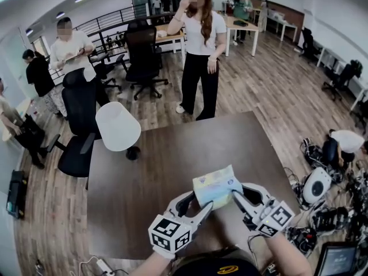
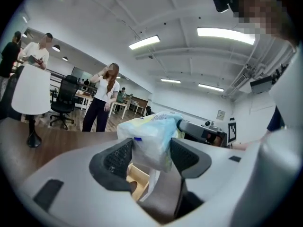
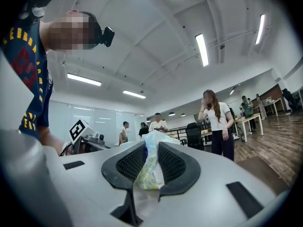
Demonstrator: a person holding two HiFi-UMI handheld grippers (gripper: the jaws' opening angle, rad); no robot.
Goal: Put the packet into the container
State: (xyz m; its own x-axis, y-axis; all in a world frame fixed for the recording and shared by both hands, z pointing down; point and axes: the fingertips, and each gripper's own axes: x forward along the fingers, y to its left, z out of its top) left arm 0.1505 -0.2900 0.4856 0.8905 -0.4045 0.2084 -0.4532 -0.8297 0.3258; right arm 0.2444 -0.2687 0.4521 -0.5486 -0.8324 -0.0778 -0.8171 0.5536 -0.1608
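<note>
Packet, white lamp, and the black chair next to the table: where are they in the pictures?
packet [image 1: 215,187]: head view, middle of its printed face.
white lamp [image 1: 118,126]: head view, middle of the shade.
black chair [image 1: 80,103]: head view, its backrest, left of the table.

Tabletop [image 1: 172,171] open across middle, right; white lamp [image 1: 118,125] at far left corner, black chair [image 1: 77,125] beside.

Ahead and left of my left gripper [image 1: 198,204] I see a white lamp [image 1: 118,125] on the brown table [image 1: 167,165], with a black office chair [image 1: 77,131] beyond. A person [image 1: 200,50] stands past the table. Cables [image 1: 330,217] clutter the floor right of my right gripper [image 1: 240,195].
</note>
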